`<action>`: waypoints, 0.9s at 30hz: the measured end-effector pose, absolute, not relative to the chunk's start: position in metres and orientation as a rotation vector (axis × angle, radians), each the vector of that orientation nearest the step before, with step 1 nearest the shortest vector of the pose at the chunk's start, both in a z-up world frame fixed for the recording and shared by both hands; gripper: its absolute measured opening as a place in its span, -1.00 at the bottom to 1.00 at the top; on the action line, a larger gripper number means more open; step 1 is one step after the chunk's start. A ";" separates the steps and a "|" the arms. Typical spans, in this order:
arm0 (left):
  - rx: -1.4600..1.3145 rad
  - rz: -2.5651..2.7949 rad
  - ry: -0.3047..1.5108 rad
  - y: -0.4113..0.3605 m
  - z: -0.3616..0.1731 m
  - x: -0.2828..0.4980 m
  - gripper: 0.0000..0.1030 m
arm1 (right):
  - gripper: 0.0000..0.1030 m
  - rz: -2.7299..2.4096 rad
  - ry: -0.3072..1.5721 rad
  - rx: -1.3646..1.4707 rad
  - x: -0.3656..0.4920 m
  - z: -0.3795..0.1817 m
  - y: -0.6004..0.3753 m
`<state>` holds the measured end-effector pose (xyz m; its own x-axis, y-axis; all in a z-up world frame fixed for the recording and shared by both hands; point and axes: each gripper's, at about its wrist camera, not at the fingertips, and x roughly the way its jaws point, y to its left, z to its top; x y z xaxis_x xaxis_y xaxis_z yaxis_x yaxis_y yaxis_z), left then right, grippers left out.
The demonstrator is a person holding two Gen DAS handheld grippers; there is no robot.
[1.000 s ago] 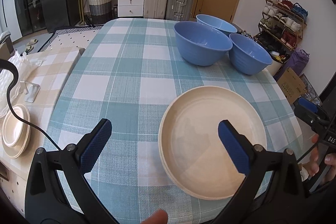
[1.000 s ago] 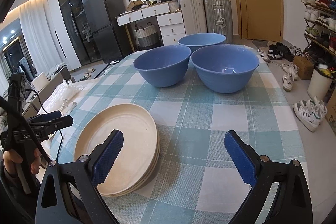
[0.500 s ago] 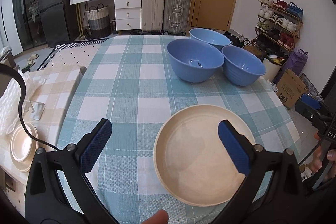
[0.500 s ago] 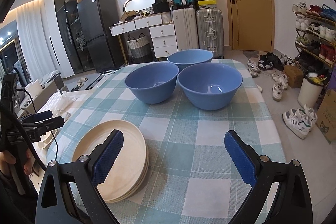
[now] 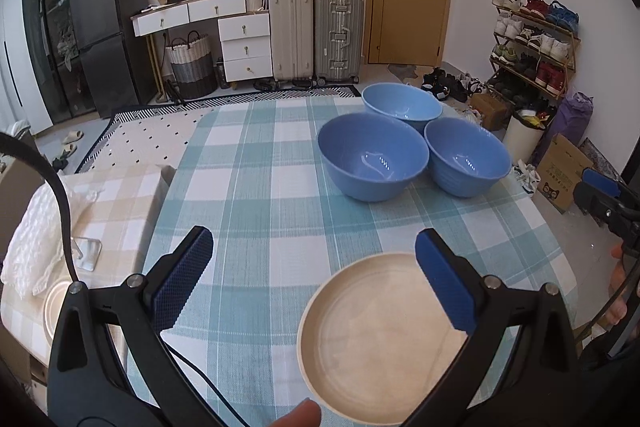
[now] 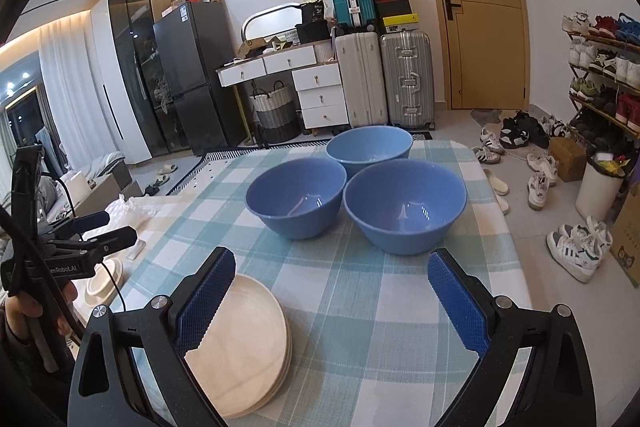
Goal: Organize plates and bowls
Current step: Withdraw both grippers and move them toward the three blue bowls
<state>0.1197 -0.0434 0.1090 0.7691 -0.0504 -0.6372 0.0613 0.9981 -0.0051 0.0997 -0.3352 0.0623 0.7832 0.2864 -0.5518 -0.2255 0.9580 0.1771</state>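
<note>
A stack of cream plates sits at the near edge of the checked table. Three blue bowls stand close together further back: a left one, a right one and a far one. My left gripper is open and empty above the near table, its right finger over the plates. My right gripper is open and empty, its left finger over the plates. Each gripper shows at the edge of the other's view.
A lower side surface with a beige checked cloth to the left holds small cream dishes and a white bag. Suitcases, drawers, a fridge and a shoe rack stand beyond the table. A bin and shoes lie right.
Both grippers have pulled back and up from the table; the plates and bowls look smaller and lower in view. Both stay open. The plates and bowls have not moved.
</note>
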 end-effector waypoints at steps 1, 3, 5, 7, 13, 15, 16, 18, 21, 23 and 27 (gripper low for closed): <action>0.015 -0.062 0.687 -0.045 0.113 0.123 0.95 | 0.91 0.282 0.607 0.109 0.104 0.067 -0.337; 0.012 -0.063 0.682 -0.047 0.122 0.131 0.95 | 0.91 0.288 0.603 0.114 0.110 0.076 -0.339; 0.018 -0.069 0.679 -0.051 0.129 0.137 0.95 | 0.91 0.282 0.596 0.110 0.117 0.084 -0.340; 0.029 -0.071 0.677 -0.056 0.135 0.143 0.95 | 0.91 0.283 0.591 0.106 0.124 0.092 -0.342; 0.037 -0.080 0.666 -0.067 0.151 0.161 0.95 | 0.91 0.275 0.589 0.087 0.140 0.106 -0.347; 0.032 -0.083 0.663 -0.070 0.155 0.167 0.95 | 0.91 0.275 0.588 0.087 0.145 0.109 -0.348; 0.028 -0.084 0.661 -0.071 0.157 0.170 0.95 | 0.91 0.275 0.590 0.087 0.148 0.110 -0.348; 0.027 -0.085 0.659 -0.073 0.159 0.174 0.95 | 0.91 0.276 0.593 0.087 0.154 0.111 -0.348; 0.027 -0.085 0.661 -0.076 0.161 0.182 0.95 | 0.91 0.282 0.599 0.085 0.163 0.111 -0.347; 0.020 -0.085 0.659 -0.076 0.161 0.188 0.95 | 0.91 0.290 0.605 0.083 0.171 0.111 -0.346; 0.005 -0.083 0.666 -0.075 0.156 0.203 0.95 | 0.91 0.338 0.638 0.104 0.188 0.104 -0.341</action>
